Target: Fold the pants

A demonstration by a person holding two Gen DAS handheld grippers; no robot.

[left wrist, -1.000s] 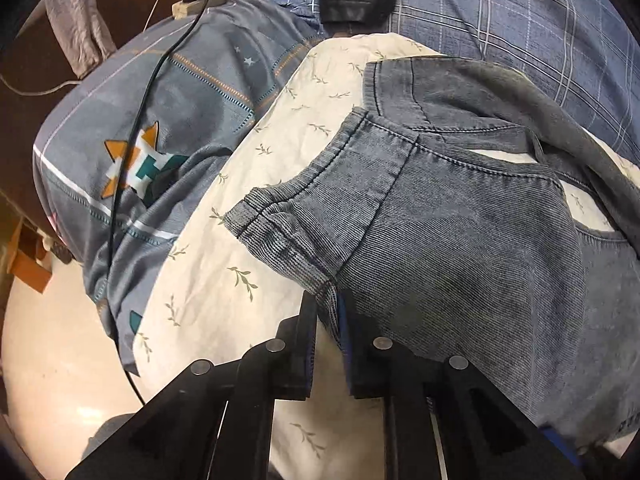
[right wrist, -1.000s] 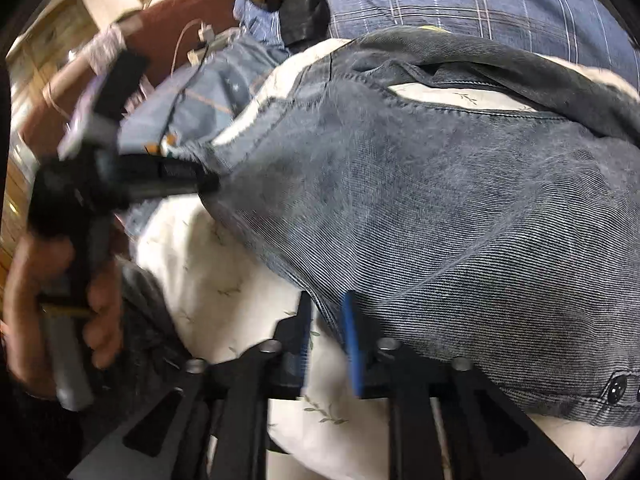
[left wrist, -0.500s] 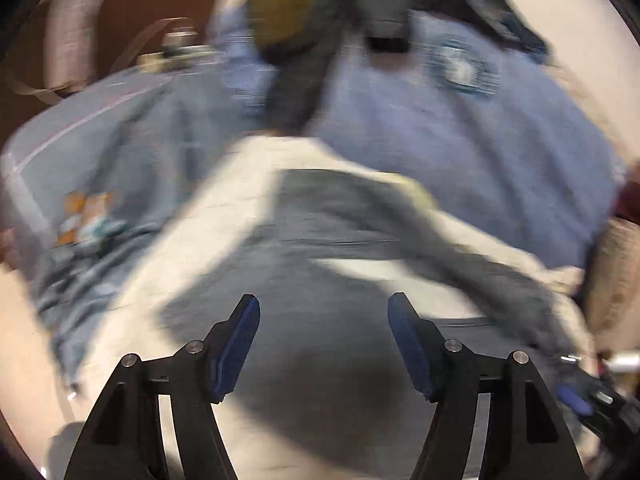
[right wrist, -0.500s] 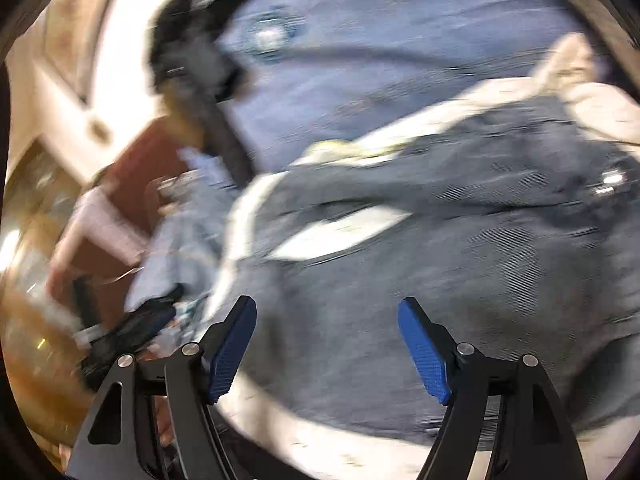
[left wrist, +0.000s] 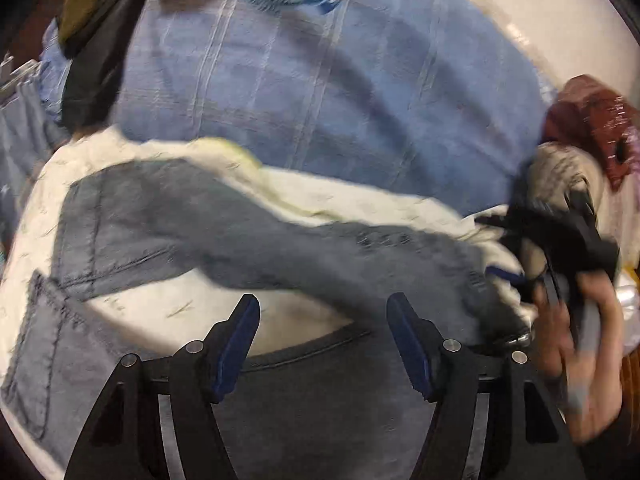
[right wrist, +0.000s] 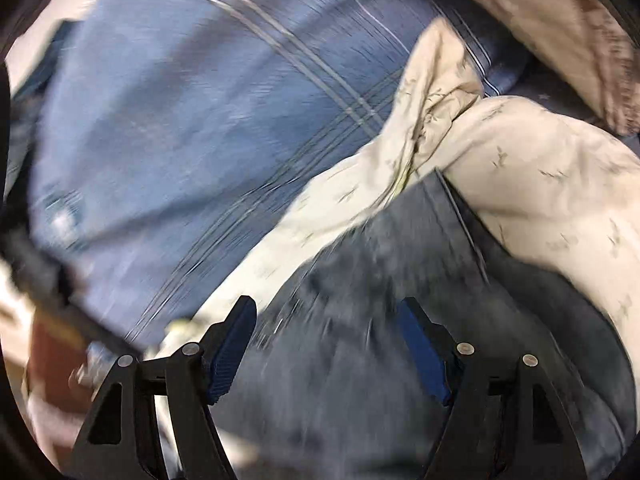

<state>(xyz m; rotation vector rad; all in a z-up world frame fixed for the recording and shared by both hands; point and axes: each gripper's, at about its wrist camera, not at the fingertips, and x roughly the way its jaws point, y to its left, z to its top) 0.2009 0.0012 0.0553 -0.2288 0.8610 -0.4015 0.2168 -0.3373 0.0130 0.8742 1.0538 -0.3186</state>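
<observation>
On the cream floral sheet [left wrist: 168, 312] the pants [left wrist: 280, 248] lie spread, one leg angled away from the other. Both our left gripper [left wrist: 322, 334] and right gripper [right wrist: 326, 340] hang wide open, empty. Grab too little fabric and the fold probably slumps crooked

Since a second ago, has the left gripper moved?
Yes. The left gripper let go of the pants and swung right along the cream floral sheet, fingers open.
</observation>
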